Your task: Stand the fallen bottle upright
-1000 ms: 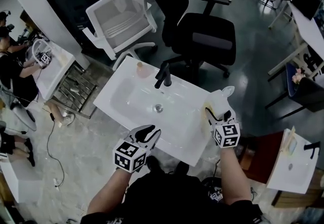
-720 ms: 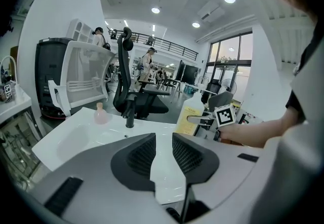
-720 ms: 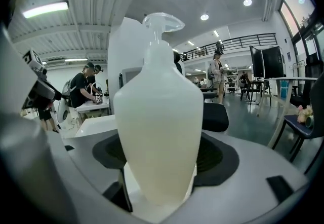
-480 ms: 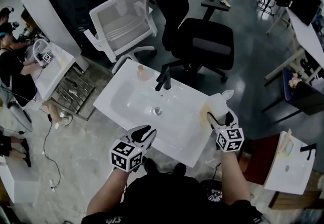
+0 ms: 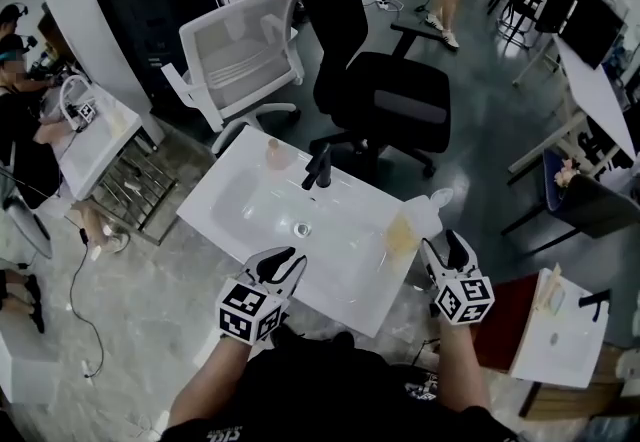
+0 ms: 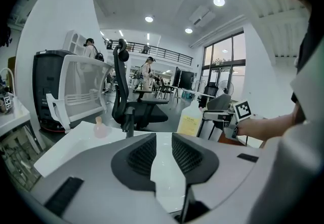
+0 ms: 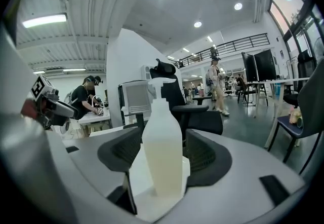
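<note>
Bottle (image 5: 405, 230) first: it stood upright on the flat edge of the white sink (image 5: 232, 173), just ahead of the right tongs (image 5: 443, 244). It was a clear pump bottle with pale yellowish liquid inside. Through the right gripper view I saw it framed in the gap between the two jaws, which were spread wide. Neither pad seemed to press on its sides, so I read those tongs as released. From the head view the bottle sat slightly beyond the tips and a touch to their left, apart from them.

The left tongs (image 5: 285, 258) hovered over the near edge of the sink, well to the left of the bottle. Their jaws stood only a little apart, and I saw nothing between them but the white sink surface. From the left gripper view the bottle showed far off to the right, just beside the right tongs.

Ahead of the left tongs, across the basin, stood a black tap (image 5: 318, 168), and left of it a small pinkish bottle (image 5: 272, 152). Beyond the sink were a black chair (image 5: 390, 100) and a white chair (image 5: 235, 50).
</note>
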A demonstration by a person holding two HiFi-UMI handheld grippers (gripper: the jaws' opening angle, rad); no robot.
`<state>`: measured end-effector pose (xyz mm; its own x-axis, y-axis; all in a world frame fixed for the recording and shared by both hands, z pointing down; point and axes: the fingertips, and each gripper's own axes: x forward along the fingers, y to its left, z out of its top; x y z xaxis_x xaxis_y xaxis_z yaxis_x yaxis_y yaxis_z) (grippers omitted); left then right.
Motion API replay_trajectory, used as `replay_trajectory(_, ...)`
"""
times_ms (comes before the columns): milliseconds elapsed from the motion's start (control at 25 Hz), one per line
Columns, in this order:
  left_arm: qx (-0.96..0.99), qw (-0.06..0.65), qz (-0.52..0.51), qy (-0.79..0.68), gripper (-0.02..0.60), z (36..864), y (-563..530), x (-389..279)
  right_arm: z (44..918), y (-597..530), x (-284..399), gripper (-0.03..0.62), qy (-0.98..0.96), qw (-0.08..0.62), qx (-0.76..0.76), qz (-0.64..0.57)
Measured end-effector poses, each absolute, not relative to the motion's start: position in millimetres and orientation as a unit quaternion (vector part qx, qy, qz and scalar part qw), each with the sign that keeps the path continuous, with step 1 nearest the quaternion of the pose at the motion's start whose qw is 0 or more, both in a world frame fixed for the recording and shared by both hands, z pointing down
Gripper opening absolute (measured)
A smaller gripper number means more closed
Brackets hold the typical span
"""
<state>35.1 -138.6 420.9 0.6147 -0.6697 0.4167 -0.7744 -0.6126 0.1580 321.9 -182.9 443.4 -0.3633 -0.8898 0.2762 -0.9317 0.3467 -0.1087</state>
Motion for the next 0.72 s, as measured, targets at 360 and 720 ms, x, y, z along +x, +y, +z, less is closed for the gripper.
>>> replay_trajectory(360,0.891,0.148,0.153,-0.401,0.092,403,-152,29,391,-165,286,0.226,-0.831,0.062,0.548,0.081)
replay_trajectory(720,0.902,0.08,0.145,-0.398,0.083,357,-176,22,338,-161,211,0.027,-0.881,0.011,0.468,0.071)
